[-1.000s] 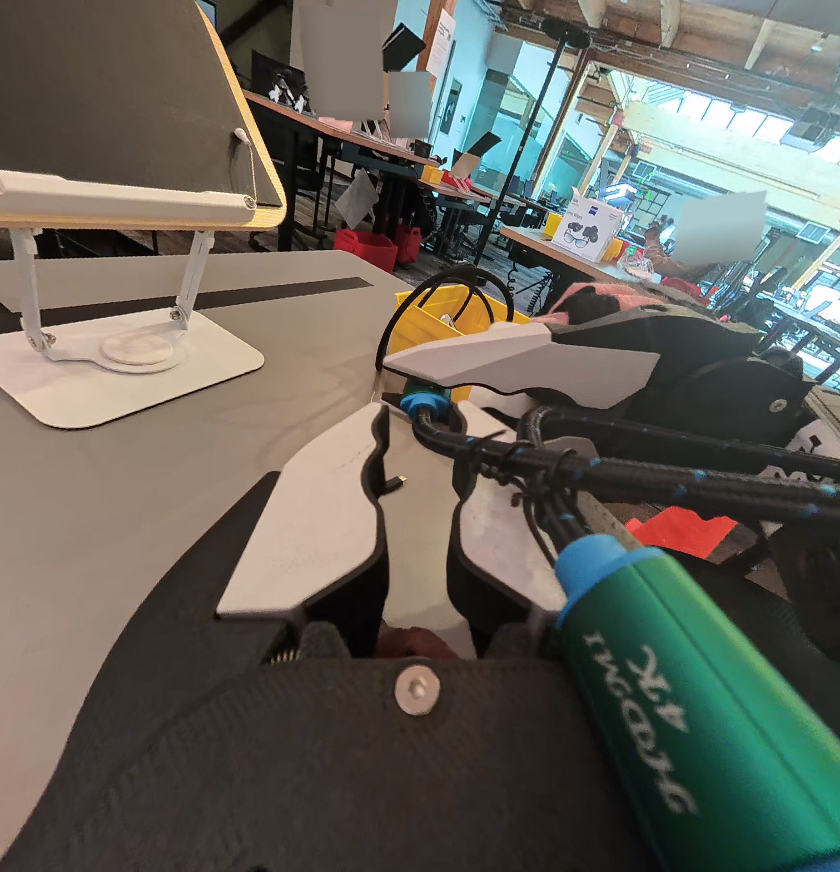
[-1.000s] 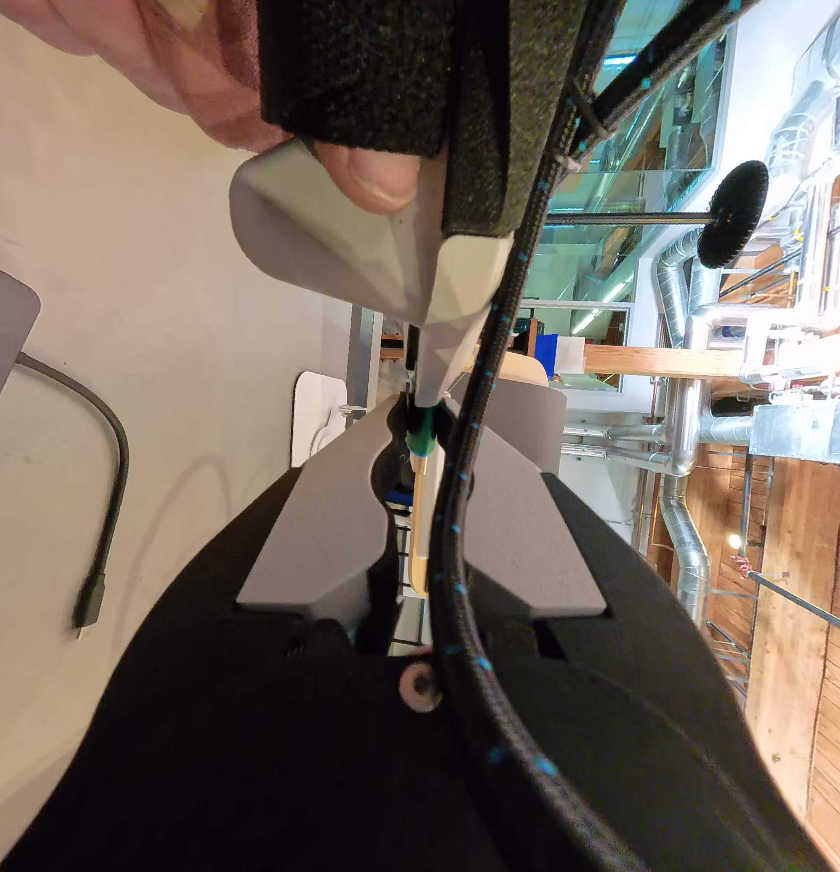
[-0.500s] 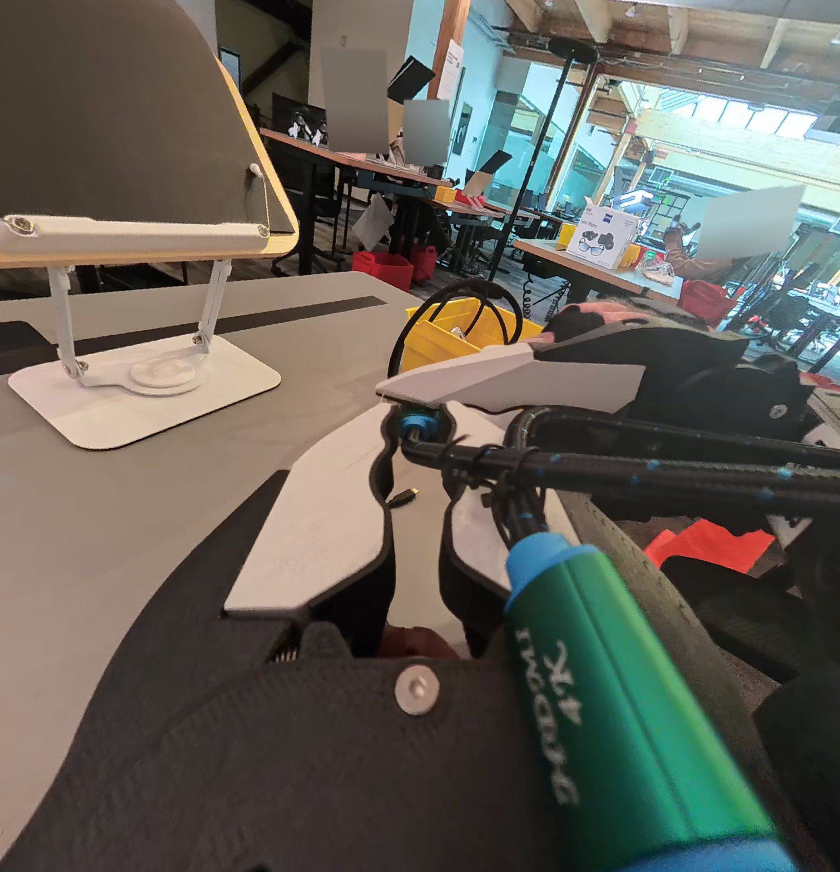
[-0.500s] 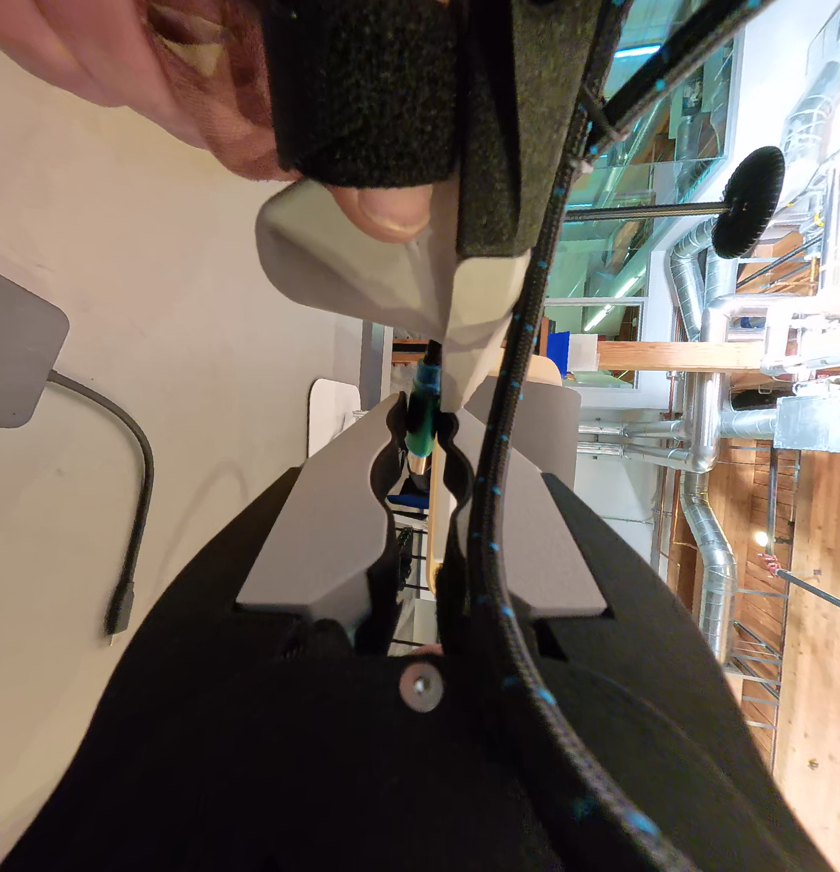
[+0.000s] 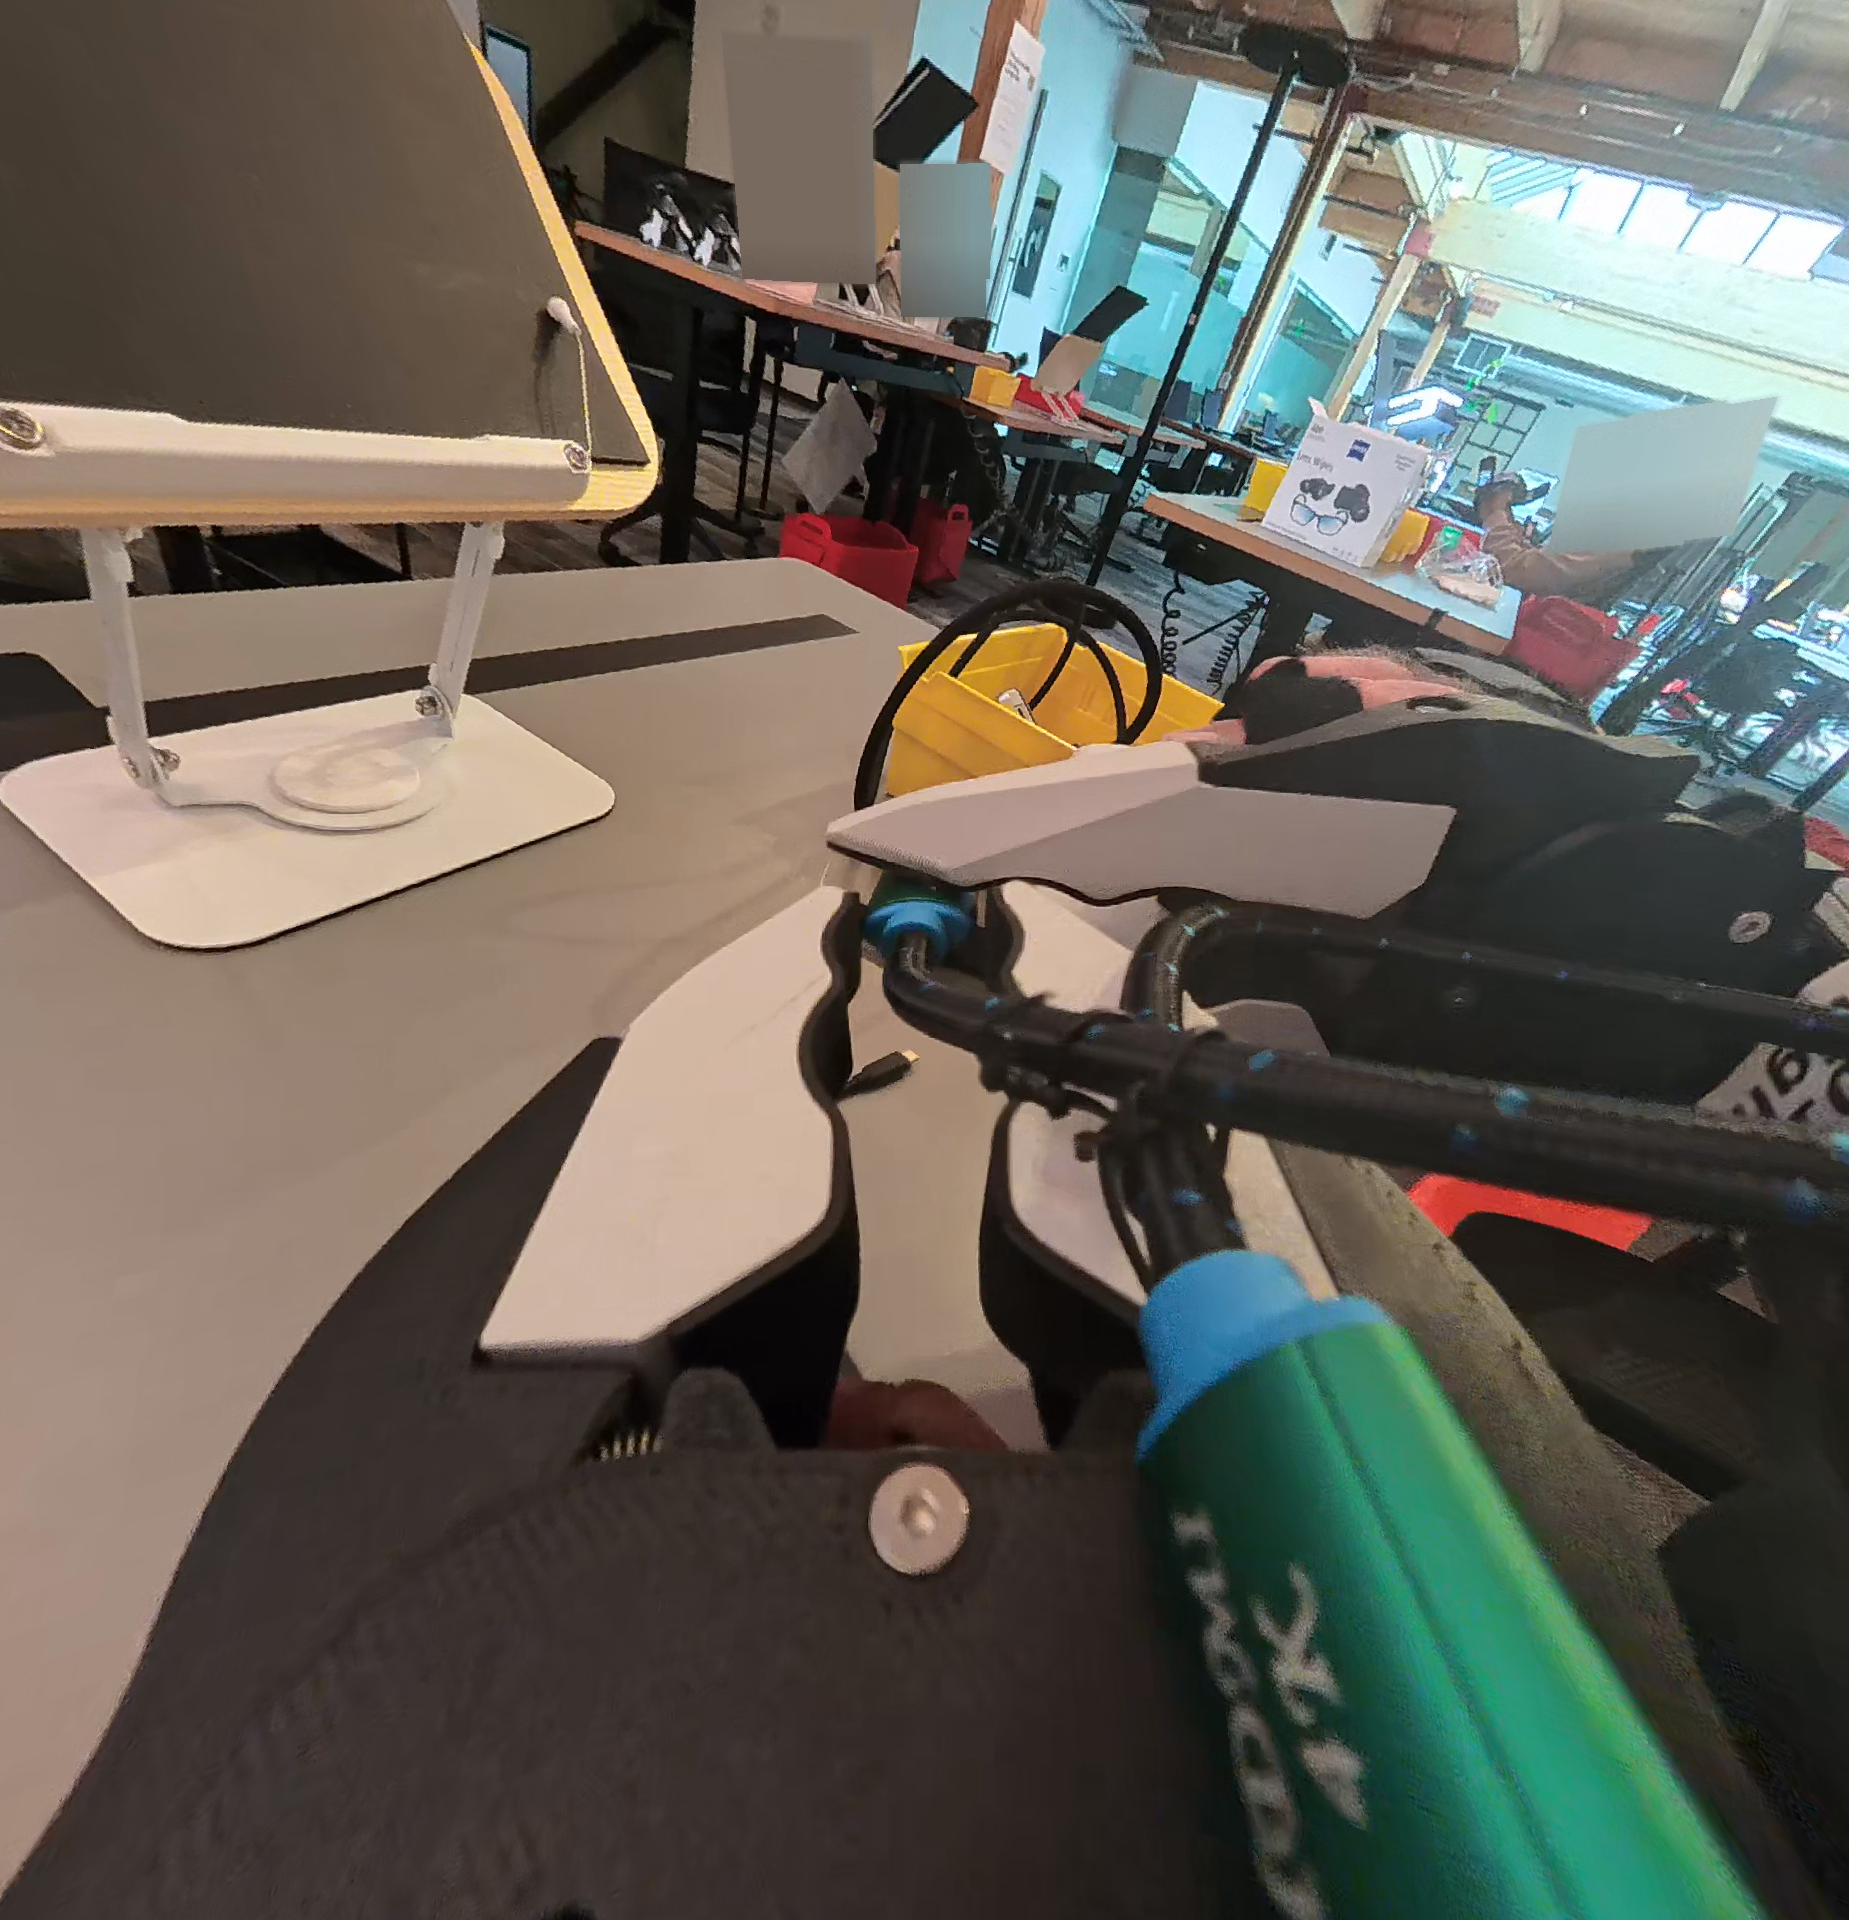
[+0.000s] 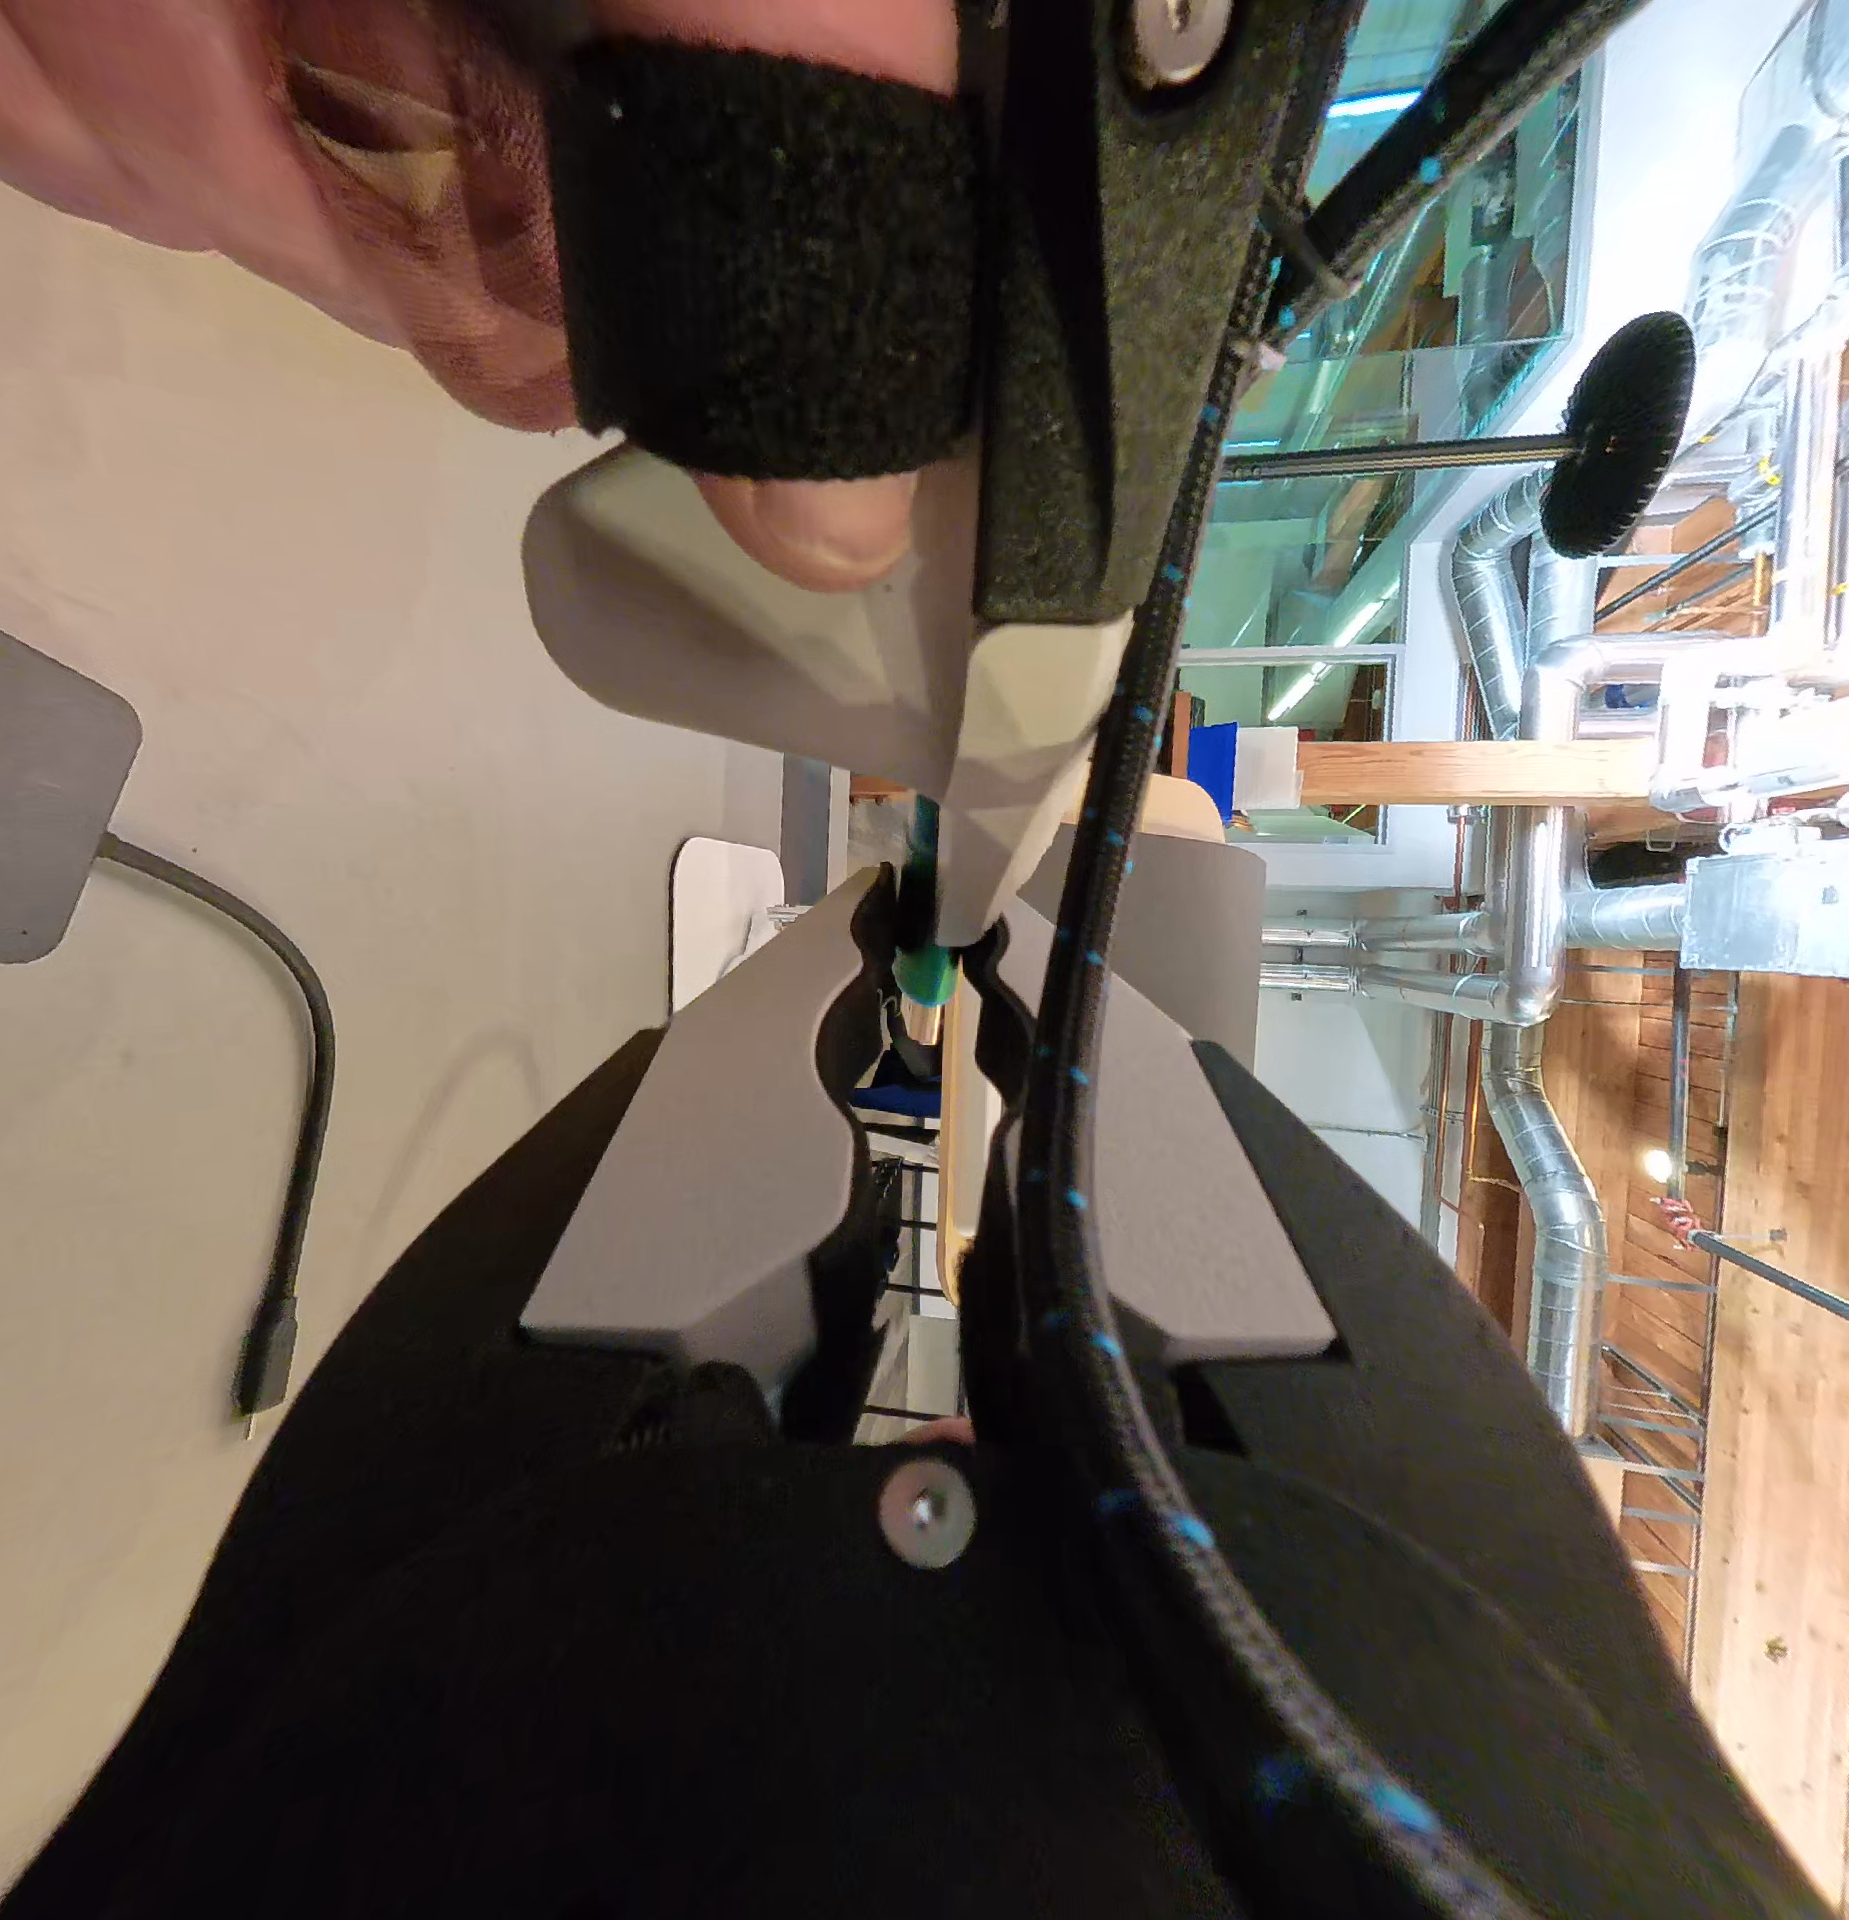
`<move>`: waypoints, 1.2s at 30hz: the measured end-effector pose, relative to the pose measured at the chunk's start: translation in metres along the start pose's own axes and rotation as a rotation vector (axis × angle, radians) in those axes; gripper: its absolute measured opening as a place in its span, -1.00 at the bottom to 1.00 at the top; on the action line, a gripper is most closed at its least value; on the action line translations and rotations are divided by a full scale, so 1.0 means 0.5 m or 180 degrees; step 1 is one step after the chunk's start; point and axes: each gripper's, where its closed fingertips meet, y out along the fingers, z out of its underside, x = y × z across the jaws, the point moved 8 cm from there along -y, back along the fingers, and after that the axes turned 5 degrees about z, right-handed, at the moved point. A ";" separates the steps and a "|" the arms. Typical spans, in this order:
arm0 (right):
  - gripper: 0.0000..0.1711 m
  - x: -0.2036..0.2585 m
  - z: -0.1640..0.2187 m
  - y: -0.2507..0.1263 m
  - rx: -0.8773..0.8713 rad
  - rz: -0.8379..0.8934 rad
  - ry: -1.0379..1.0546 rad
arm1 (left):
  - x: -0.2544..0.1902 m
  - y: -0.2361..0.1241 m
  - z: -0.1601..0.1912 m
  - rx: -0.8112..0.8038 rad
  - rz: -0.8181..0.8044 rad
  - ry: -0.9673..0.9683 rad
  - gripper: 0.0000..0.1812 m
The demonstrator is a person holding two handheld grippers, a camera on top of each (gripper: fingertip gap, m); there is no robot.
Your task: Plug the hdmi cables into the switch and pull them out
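Observation:
A green HDMI plug (image 5: 915, 914) with a blue collar sits between the fingertips of my left gripper (image 5: 925, 930), which is shut on it. My right gripper reaches in from the right, and its upper finger (image 5: 1107, 842) lies on top of the same plug. In the right wrist view my right gripper (image 6: 935, 920) closes around the plug (image 6: 925, 987), whose gold end shows. The left gripper's finger (image 6: 795, 707) comes down from above. The black braided cable (image 5: 1419, 1101) runs off right. A second green plug (image 5: 1419, 1558) hangs close to the camera. The grey switch (image 6: 26, 810) lies on the table, with a short black lead (image 6: 296, 1143).
A white stand (image 5: 307, 821) holding a dark board stands on the grey table (image 5: 276, 1143) at the back left. A yellow bin (image 5: 1003, 717) with a black cable sits just past the table's far edge. Desks and chairs fill the room beyond. Only a small space, under 4 cm, lies between the two pairs of fingers. Both grippers' tips are roughly 20 cm from the short black lead (image 6: 296, 1143).
Both grippers have stayed closed around the plug. The left gripper looms larger in the right wrist view. The loose second plug has swung across the left wrist view.

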 end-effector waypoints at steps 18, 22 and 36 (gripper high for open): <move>-0.59 0.001 0.014 -0.010 -0.0131 -0.0197 0.0285 | 0.018 -0.013 -0.005 0.0018 -0.0075 0.0191 -0.79; -0.64 -0.013 0.030 -0.015 -0.0282 -0.0484 0.0699 | 0.022 -0.020 -0.013 0.0002 -0.0012 0.0371 -0.79; -0.50 0.029 0.118 0.026 -0.0464 -0.2495 0.2846 | 0.043 -0.060 -0.048 -0.0031 -0.0137 0.0784 -0.79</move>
